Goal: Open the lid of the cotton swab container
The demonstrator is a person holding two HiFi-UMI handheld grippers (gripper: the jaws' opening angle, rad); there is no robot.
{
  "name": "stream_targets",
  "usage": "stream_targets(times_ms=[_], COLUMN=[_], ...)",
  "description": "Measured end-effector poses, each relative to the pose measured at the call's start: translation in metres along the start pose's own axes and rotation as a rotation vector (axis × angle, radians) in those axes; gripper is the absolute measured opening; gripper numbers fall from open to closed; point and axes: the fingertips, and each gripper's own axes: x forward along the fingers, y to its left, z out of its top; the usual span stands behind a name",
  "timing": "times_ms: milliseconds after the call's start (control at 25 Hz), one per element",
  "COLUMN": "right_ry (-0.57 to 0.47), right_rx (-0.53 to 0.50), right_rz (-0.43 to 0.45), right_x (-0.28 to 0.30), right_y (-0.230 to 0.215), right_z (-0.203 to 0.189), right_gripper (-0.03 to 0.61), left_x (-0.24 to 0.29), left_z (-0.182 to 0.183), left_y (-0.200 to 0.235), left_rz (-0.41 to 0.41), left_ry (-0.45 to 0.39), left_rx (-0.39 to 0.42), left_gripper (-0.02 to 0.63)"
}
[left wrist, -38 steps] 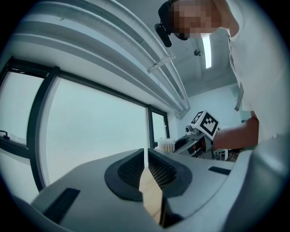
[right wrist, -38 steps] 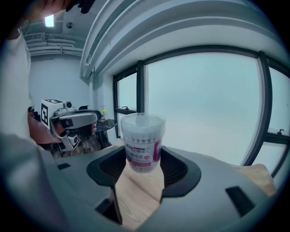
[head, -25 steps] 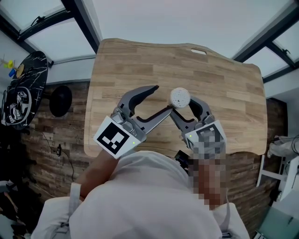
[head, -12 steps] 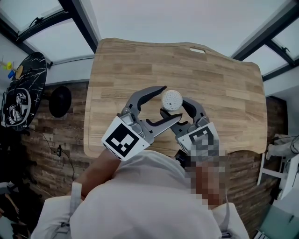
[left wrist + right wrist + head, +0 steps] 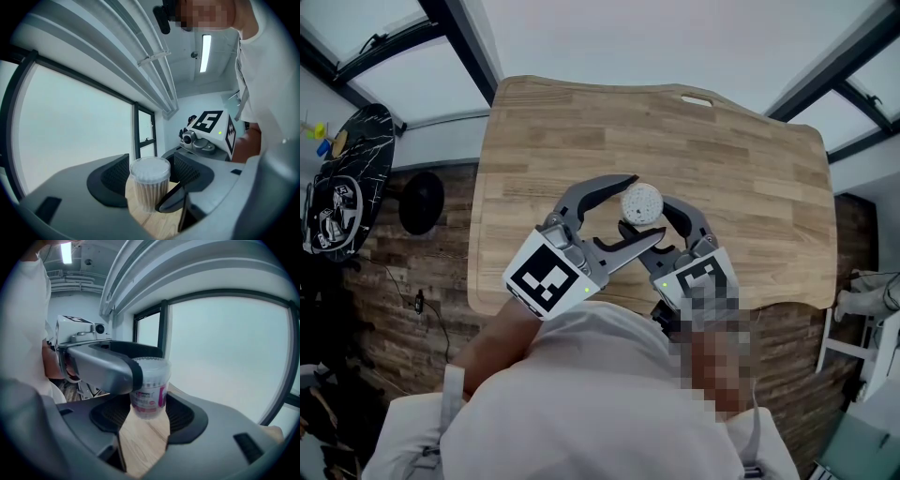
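From above, the cotton swab container (image 5: 641,202) is over the table's (image 5: 750,159) near middle. Left gripper view: the left gripper (image 5: 151,178) is released, its jaws just opened, straddling the lid (image 5: 150,168). Right gripper view: the right gripper (image 5: 146,414) grasps the container's lower body

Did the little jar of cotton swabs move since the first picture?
Yes. The cotton swab container has shifted left, farther from the handle slot at the far edge of the wooden table.
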Motion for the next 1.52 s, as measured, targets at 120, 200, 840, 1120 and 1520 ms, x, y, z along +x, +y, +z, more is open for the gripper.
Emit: stream_targets(times_ms=[120,200,840,1120,1520], right_ry=[-0.008,-0.015,-0.049,-0.086,-0.114], right_rx=[-0.005,-0.008,-0.025,-0.037,-0.046], right_rz=[0.005,0.004,0.023,0.021,0.011], right_x=[-0.001,-0.002,-0.005,-0.007,-0.01], right_y=[0.0,0.0,-0.002,-0.002,0.001], right_z=[0.001,0.002,0.003,0.006,0.011], right_gripper=[0.249,0.249,0.247,0.247,0.244], left_x=[0.0,0.0,0.002,0.002,-0.001], left_z=[0.001,0.001,0.002,0.004,0.006], left_y=[0.001,0.001,0.004,0.003,0.003], left_rz=[0.005,0.005,-0.007,-0.01,-0.009], left_ry=[-0.002,0.001,-0.003,-0.001,-0.015], left_rx=[0.003,0.007,-0.069,-0.084,-0.101], left_gripper=[0.277,0.273,0.267,0.265,0.265])
